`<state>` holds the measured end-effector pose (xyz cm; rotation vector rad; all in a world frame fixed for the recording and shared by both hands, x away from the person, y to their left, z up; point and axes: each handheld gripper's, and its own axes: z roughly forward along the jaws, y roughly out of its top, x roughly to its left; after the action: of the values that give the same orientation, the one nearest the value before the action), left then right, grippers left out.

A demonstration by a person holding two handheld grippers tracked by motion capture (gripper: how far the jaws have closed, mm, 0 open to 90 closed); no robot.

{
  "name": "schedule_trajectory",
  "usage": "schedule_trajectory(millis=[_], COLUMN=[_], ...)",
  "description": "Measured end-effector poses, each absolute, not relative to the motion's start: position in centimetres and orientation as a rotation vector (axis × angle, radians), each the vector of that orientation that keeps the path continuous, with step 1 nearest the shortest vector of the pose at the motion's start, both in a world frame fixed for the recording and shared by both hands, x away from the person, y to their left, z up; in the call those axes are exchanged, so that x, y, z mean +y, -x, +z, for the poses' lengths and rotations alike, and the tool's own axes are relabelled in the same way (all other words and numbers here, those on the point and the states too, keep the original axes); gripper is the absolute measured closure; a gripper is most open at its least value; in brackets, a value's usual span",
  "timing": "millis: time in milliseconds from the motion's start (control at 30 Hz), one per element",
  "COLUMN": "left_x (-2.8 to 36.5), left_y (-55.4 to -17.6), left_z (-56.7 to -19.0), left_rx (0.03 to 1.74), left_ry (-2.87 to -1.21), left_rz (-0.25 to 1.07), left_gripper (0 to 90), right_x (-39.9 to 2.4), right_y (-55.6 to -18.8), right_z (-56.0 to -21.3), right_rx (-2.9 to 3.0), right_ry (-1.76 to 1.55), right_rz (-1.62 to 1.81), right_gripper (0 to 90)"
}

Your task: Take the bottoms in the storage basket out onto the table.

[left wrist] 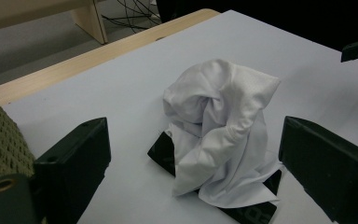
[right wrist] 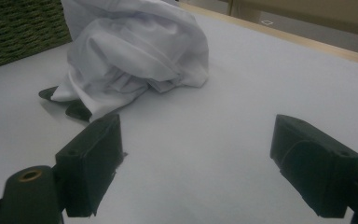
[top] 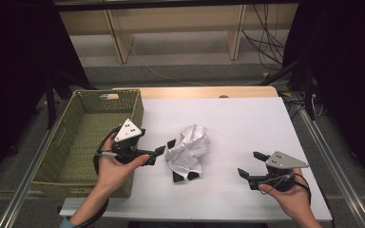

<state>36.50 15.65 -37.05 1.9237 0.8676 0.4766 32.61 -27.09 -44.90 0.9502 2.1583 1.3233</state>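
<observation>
White crumpled cloth (top: 188,151) sits just beside open left tool (top: 165,146).

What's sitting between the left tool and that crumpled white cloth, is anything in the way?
Nothing visible blocks it. The left tool has its jaws open, aimed at the white cloth beside it, with bare white tabletop between them. A black part pokes out from under the cloth's near edge, seemingly part of the bundle.

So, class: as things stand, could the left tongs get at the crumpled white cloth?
Probably yes. The left tongs stand open, pointing at the white cloth right in front of them, with only bare table between; the green basket sits behind them.
</observation>
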Motion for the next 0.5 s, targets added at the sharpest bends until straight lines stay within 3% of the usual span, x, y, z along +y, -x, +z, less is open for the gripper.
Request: schedule_trajectory(millis=[500], left_x=[17.6], left_y=[-36.1], left_z=[-37.0], left_rx=[0.897], left_ry=[-1.901], left_rz=[0.496], left_gripper=[9.3], right_x=[-27.1], right_y=[-32.6], right_z=[-44.9], right_rx=[2.157], right_ry=[-0.951], right_rz=[1.328], right_gripper=[17.8])
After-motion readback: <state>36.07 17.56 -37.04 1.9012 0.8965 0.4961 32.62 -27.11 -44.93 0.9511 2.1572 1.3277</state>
